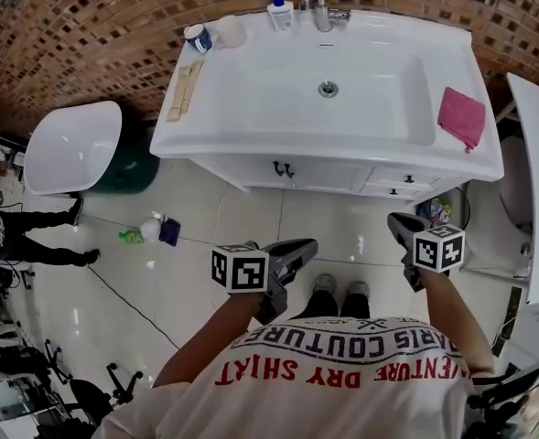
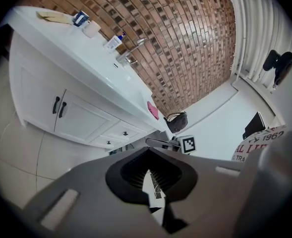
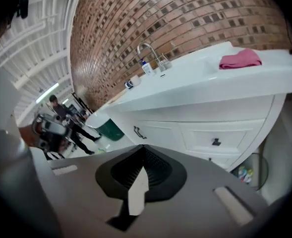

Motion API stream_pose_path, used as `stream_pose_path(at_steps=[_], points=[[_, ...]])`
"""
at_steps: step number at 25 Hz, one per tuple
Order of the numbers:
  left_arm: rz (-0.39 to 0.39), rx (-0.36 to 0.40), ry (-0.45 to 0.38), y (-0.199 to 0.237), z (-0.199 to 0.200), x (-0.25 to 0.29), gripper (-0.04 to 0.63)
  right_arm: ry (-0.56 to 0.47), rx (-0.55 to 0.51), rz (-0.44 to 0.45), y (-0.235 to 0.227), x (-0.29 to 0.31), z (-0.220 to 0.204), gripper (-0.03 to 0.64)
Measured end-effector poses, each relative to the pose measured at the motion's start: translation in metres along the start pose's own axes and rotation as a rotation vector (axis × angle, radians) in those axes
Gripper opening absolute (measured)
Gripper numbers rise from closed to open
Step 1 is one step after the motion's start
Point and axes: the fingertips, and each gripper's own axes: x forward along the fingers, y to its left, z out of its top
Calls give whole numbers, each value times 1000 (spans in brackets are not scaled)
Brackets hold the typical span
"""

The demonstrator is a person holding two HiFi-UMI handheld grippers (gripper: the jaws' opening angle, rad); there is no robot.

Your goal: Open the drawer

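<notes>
White drawer (image 3: 220, 133) below the sink (image 1: 251, 90) is shut; we judge ourselves reaching. Left gripper (image 1: 304, 247) and right gripper (image 1: 399, 224), jaws closed and empty, must open onto its knob (image 3: 215, 142).

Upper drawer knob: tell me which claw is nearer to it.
Right. The right claw is in front of the upper drawer knob, nearly in line with it; the left claw is farther off, before the cabinet doors.
</notes>
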Motion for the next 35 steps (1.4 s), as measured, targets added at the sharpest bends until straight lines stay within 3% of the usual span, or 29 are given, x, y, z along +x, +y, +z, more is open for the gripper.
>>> stream_pose_path(at_steps=[4,10,13,18,23,29,35], points=[[38,-36,-7,16,-11,-10,-11,54,-92,-173,-80,32,-7,6],[110,-106,-27,49,-33,-26,-11,83,-22,-362,-183,71,-28,90],[149,-148,-37,67,-46,-35,-11,106,34,-442,-224,86,-41,210],[175,-229,-44,82,-64,-41,-11,148,94,-467,-251,107,-46,212],[156,-185,-57,77,-57,-31,-11,166,144,-480,-265,125,-44,207],[158,-193,-41,77,-61,-29,-11,154,250,-473,-269,130,-48,136],[158,-196,-44,77,-60,-28,-11,171,266,-440,-268,130,-49,129]])
